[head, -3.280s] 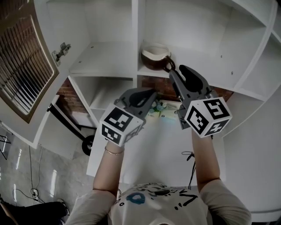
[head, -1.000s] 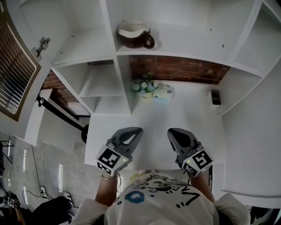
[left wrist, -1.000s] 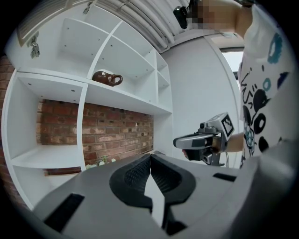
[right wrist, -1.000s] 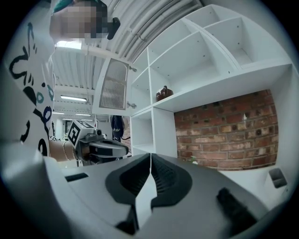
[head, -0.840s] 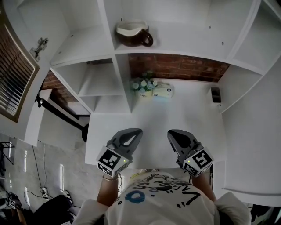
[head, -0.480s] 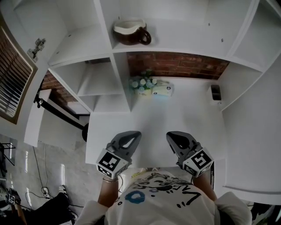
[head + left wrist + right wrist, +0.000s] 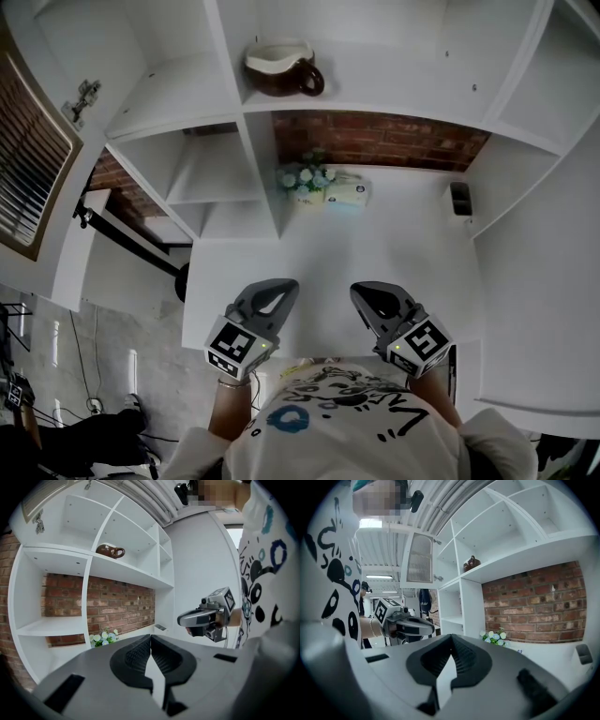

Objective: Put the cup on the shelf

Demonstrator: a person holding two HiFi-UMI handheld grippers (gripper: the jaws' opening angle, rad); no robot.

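**Fig.** Head view with both gripper views.

**Change vs. earlier frames.** A few s back the right gripper was raised to the upper shelf. Its tips were at the handle of the brown glazed ceramic cup with a cream inside, and the left gripper hung at mid-height below it. Now both are drawn down and back, close to the person's patterned white T-shirt and well apart from the cup. Over the last second the scene barely alters; the grippers sit a touch lower in frame.

**Cup.** Upright and alone on the upper board of the white shelf unit, just right of a vertical divider, handle to the right.

**Pose.** The grippers are side by side over the near edge of the white table top. Tips point fwd toward the red brick back wall, marker cubes toward the body, forearms tucked in at the torso. Each gripper view shows the other gripper level beside it.
- L. jaws: pads met at the tips, nothing between.
- R. jaws: likewise closed and empty.

**Also on table, at the back.** A small bunch of white and blue flowers sits just beside a pale green tissue pack. A small dark box is at far right.
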